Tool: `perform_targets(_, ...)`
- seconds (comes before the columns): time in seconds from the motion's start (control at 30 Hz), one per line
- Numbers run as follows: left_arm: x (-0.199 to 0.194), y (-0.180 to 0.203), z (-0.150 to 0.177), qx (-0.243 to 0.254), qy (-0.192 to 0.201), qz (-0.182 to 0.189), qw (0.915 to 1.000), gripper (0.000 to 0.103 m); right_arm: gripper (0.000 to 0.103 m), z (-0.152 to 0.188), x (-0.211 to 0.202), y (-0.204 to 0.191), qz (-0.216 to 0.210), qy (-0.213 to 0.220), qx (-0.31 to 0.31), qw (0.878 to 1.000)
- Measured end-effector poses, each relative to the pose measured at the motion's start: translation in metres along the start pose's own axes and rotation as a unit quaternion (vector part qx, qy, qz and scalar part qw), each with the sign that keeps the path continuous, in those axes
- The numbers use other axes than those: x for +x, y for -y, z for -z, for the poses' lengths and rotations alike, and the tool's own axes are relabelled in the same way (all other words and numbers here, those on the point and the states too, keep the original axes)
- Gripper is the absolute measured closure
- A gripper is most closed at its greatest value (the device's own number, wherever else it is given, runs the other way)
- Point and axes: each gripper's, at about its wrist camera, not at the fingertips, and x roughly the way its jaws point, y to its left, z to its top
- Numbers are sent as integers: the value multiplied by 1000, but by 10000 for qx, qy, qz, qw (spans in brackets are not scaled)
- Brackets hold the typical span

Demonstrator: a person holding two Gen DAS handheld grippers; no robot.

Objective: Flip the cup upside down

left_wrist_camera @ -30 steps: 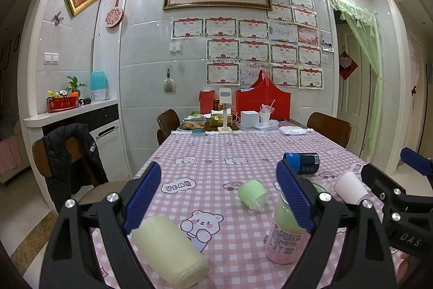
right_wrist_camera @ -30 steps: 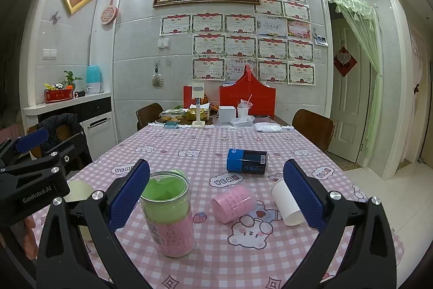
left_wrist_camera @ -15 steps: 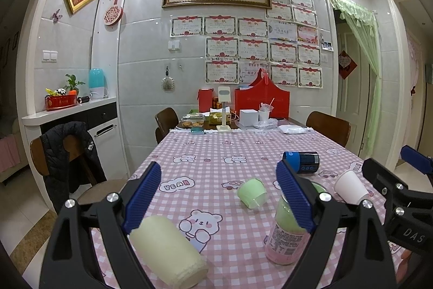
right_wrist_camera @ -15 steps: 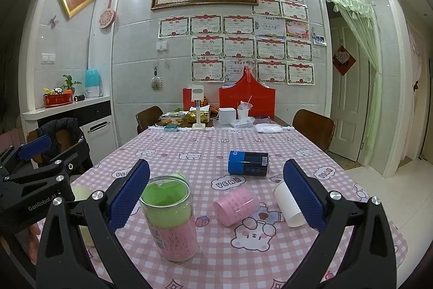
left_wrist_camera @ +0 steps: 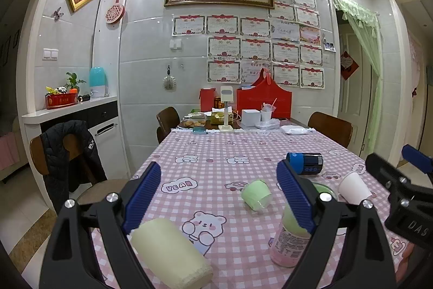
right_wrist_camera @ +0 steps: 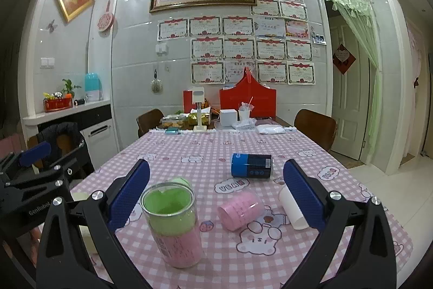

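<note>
**Cups lying on their sides on the checked cloth**

The pink cup (right_wrist_camera: 240, 211) lies on its side at lower centre of the right wrist view, mouth turned toward the upper right. The white cup (right_wrist_camera: 291, 210) lies tipped over at its right, partly hidden. A pale green cup (left_wrist_camera: 256, 193) lies sideways at centre right of the left wrist view.
</note>
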Motion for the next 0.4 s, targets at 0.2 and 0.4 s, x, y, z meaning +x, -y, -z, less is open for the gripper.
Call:
perform_targets(0.2,11,-3,0,88,-7,-126,9999,16,8,-2,10,-3,-33,-28,91,9999)
perform_targets(0.4,26,-13,2,14,-126,-129,9998,16,8,-2,24,-12,-99,-115,118,9998)
